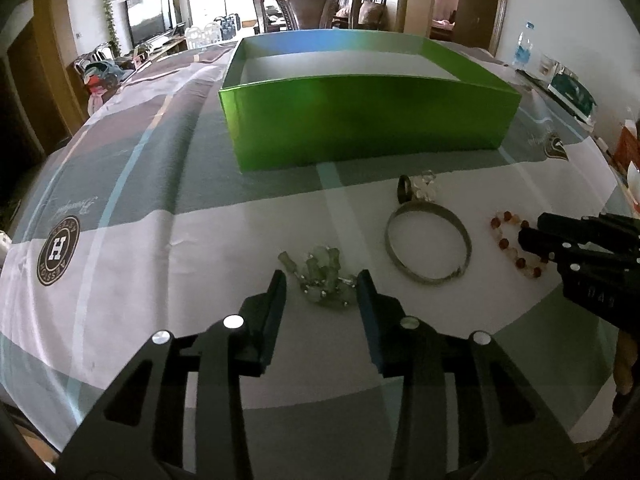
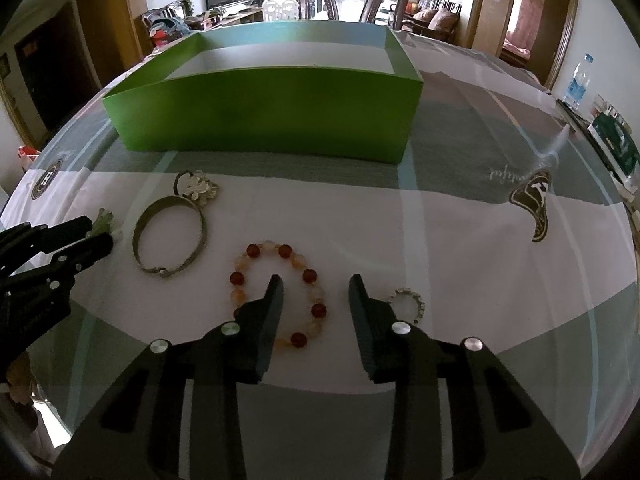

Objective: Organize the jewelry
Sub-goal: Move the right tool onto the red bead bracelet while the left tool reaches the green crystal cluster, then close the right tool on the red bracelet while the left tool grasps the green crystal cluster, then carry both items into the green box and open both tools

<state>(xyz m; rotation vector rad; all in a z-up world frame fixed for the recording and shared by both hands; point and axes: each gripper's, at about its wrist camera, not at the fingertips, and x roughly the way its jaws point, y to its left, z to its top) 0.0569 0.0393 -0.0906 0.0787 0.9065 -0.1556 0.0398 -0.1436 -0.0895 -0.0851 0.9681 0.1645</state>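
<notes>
An open green box [image 1: 368, 120] stands on the table; it also shows in the right wrist view [image 2: 264, 116]. My left gripper [image 1: 322, 284] is open, its fingers on either side of a pale green bead bracelet [image 1: 324, 276]. My right gripper [image 2: 316, 288] is open over the right side of a red-and-amber bead bracelet [image 2: 280, 294], one finger inside its loop. A metal bangle [image 2: 170, 236] lies to the left; it also shows in the left wrist view [image 1: 428, 244]. A small clear-bead ring [image 2: 406, 304] lies right of my right gripper. A dark ring with clear beads [image 2: 196, 186] lies by the box.
The table has a checked grey, white and green cloth [image 1: 200, 240]. A dark wooden chair [image 1: 308, 4] stands behind the box. A water bottle [image 2: 576, 84] and a dark green packet [image 2: 614, 144] sit at the right edge of the table.
</notes>
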